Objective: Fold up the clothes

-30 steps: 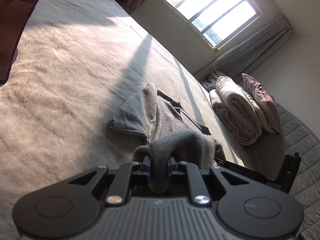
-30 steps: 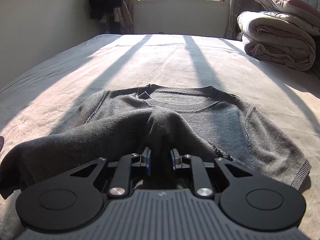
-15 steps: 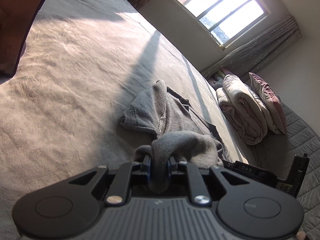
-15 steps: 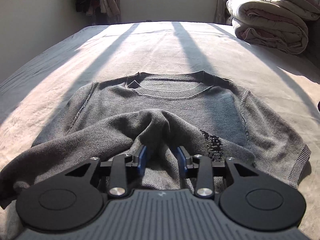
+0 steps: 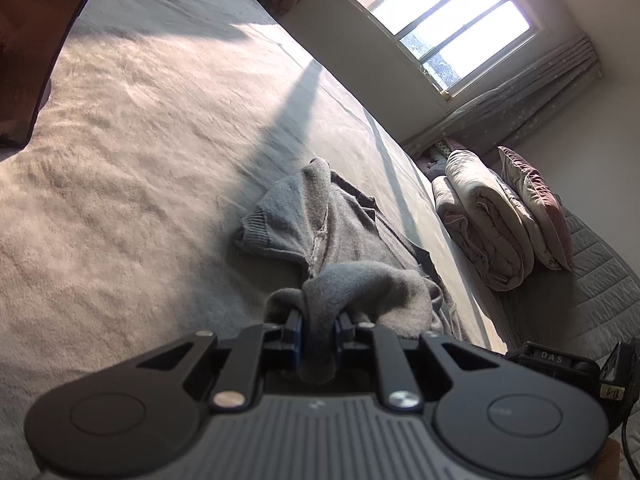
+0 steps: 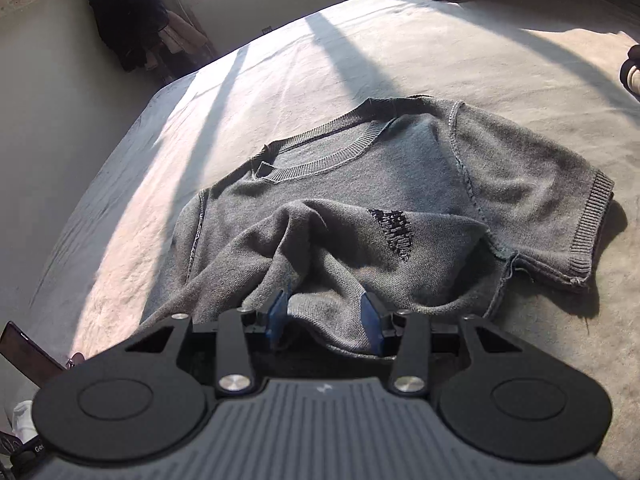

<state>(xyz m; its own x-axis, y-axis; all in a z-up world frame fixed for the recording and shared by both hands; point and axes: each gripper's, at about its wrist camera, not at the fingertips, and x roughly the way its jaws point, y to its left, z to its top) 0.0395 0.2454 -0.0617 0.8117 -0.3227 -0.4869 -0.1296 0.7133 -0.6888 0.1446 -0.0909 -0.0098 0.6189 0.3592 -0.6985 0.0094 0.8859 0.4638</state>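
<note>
Bed (image 6: pixel 460 52): sweater (image 6: pixel 400 184) btwn open right gripper (image 6: pixel 325 316), pinched in left gripper (image 5: pixel 318 322).

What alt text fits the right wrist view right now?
The right gripper is open over the folded-up hem of a grey sweater, its blue pads apart with loose knit between them. The sweater lies neckline-away on a sunlit bed.

In the left wrist view, a black device (image 5: pixel 554 360) at the lower right edge carries the letters "DAS". Beside it, a small yellowish sticker (image 5: pixel 612 393) on a black bracket reads "6-18".
</note>
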